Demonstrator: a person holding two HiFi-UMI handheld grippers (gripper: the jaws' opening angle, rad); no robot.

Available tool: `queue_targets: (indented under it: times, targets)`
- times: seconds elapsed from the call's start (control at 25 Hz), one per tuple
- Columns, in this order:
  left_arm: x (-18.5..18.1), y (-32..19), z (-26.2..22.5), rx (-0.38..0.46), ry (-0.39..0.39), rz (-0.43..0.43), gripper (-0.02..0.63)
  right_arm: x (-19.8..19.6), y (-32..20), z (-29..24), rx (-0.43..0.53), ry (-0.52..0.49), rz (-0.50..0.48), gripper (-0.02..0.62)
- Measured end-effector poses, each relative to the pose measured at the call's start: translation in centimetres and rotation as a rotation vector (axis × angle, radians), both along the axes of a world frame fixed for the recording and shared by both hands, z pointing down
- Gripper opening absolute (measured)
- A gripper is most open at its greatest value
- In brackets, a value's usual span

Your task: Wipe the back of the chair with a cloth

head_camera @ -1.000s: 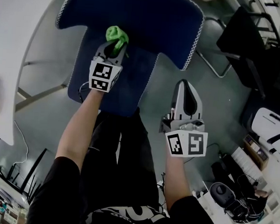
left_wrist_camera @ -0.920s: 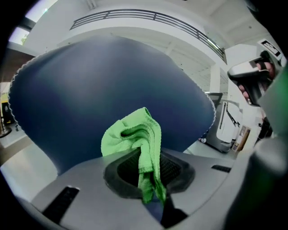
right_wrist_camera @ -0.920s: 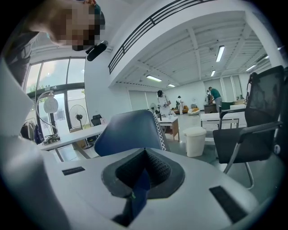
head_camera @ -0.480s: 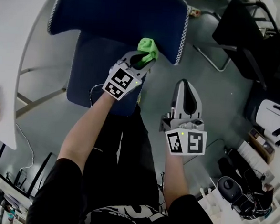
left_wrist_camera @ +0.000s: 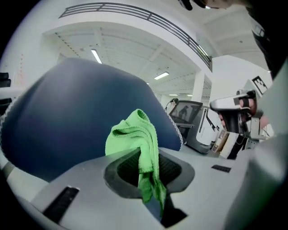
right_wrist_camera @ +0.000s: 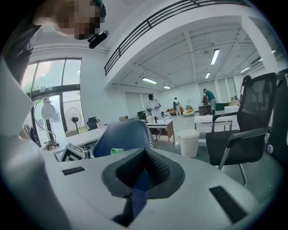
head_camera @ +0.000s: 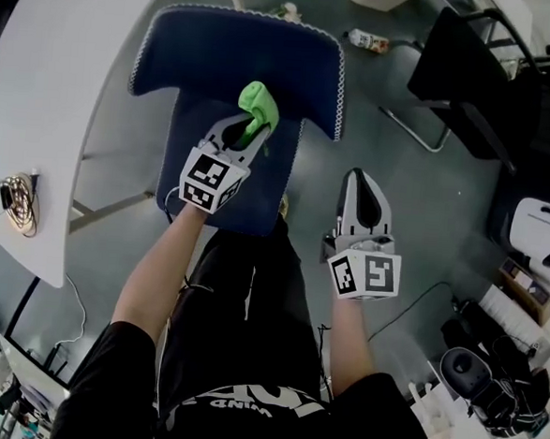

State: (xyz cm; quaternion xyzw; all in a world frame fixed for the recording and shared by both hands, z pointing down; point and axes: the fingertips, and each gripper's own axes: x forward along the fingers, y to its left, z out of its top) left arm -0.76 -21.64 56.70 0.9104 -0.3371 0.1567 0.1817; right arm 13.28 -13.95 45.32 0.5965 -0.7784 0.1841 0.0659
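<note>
Closest in, the person's two bare forearms reach out over dark trousers, a gripper in each hand. The right gripper (head_camera: 360,184) hangs out to the side of the chair, over the grey floor (head_camera: 417,205). Its fingers (right_wrist_camera: 90,179) are pressed together with nothing between them, as the right gripper view (right_wrist_camera: 143,176) makes plain.

The left gripper (head_camera: 246,129) is further forward, over the seat (head_camera: 258,199) of the blue chair. Its fingers (left_wrist_camera: 81,188) are clamped on a bright green cloth (head_camera: 259,105). In the left gripper view (left_wrist_camera: 148,179) one tail of the cloth (left_wrist_camera: 135,134) runs down into the seam between the fingers, and the rest bunches up in a loose fold above the tips. The bunched part sits at the lower middle of the chair back (head_camera: 240,52), which is dark blue with a white stitched edge. Whether it presses on the fabric I cannot tell, though the chair back (left_wrist_camera: 67,117) fills the space right behind it.

Left of the chair runs a long white desk (head_camera: 48,104) with a coil of cable (head_camera: 18,203) lying on it. Off to the right stands a black office chair (head_camera: 463,77) on a metal frame.

The right gripper view looks across the blue chair (right_wrist_camera: 123,137) and the black office chair (right_wrist_camera: 252,121) to a white bin (right_wrist_camera: 189,141). Beyond that lies a bright open office, where a few people stand far off by other desks (too small to say more).
</note>
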Motion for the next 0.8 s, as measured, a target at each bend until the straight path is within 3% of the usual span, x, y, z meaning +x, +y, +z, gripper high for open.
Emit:
queue_targets:
  times: [0.16, 0.32, 0.56, 0.8]
  targets:
    - [-2.2, -0.6, -5.5, -0.010, 0.019, -0.085, 0.067, 0.0, -0.5, -3.2, -0.001, -0.012, -0.026, -0.008]
    - [-4.2, -0.2, -11.8, 0.016, 0.040, -0.126, 0.067, -2.6, -0.6, -7.1, 0.007, -0.033, -0.109, -0.008]
    - [-6.2, 2.2, -21.3, 0.092, 0.065, -0.139, 0.067, -6.5, 0.4, -12.0, 0.022, -0.034, -0.254, -0.008]
    - [-7.5, 4.2, -27.9, 0.114, 0.081, -0.148, 0.067, -7.2, 1.0, -16.5, 0.041, -0.062, -0.285, -0.008]
